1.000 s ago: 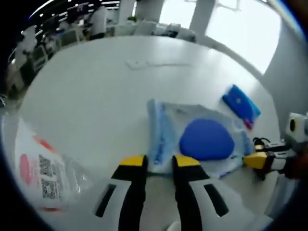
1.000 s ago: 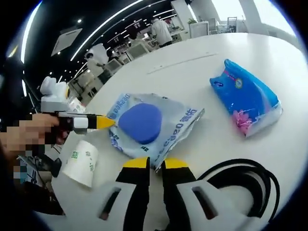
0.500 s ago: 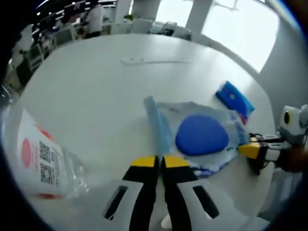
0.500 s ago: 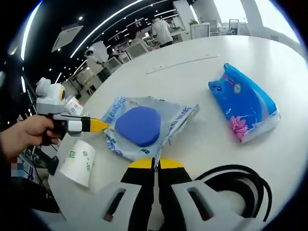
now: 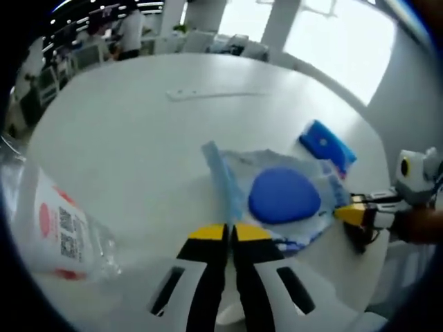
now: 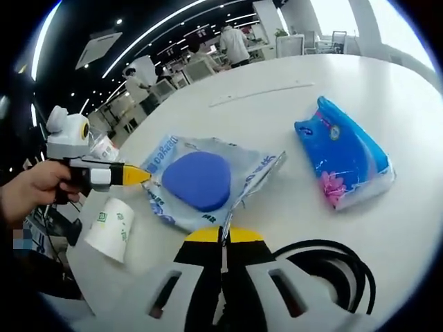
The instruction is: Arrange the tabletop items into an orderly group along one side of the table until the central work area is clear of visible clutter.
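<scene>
Between your jaws: both grippers, open a second ago, are now closed on opposite edges of the clear bag (image 5: 277,200) holding a blue pad. Left gripper (image 5: 227,232) pinches one edge, right gripper (image 6: 223,236) the other, so you've got it ready to drag aside. Bag is crinkled, flat, mid-table (image 5: 124,117). Nearby: blue tissue pack (image 6: 344,162), paper cup (image 6: 111,228), black cable (image 6: 332,266), plastic bottle (image 5: 59,232).
</scene>
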A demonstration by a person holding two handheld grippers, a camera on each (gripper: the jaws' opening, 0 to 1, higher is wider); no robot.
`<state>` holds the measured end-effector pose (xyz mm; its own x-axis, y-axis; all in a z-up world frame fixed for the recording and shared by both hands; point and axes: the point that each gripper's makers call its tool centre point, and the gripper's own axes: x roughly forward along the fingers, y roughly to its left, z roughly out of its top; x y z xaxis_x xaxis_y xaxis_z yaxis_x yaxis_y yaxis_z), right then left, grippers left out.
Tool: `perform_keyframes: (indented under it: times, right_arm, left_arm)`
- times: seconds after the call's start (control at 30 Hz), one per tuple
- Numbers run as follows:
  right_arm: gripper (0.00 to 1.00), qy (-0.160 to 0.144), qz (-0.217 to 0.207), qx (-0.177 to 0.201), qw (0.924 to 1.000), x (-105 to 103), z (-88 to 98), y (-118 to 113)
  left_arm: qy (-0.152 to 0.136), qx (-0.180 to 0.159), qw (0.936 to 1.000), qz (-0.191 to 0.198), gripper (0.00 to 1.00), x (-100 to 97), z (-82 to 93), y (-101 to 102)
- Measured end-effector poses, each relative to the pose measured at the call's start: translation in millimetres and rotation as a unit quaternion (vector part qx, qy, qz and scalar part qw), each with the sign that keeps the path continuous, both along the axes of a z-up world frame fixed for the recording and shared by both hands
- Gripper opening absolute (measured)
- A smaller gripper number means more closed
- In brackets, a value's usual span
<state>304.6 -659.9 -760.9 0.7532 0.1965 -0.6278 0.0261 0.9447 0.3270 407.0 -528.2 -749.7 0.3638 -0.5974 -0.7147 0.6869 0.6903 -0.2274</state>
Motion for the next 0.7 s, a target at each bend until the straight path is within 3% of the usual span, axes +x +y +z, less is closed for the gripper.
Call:
perform_keyframes:
  times: [0.7]
  right_arm:
    - [0.0, 0.001, 0.001, -0.026, 0.9997, 11, 2.7, -28]
  left_arm:
    - [0.007, -0.007, 0.9999, -0.005, 0.0, -12.4, -0.2, -13]
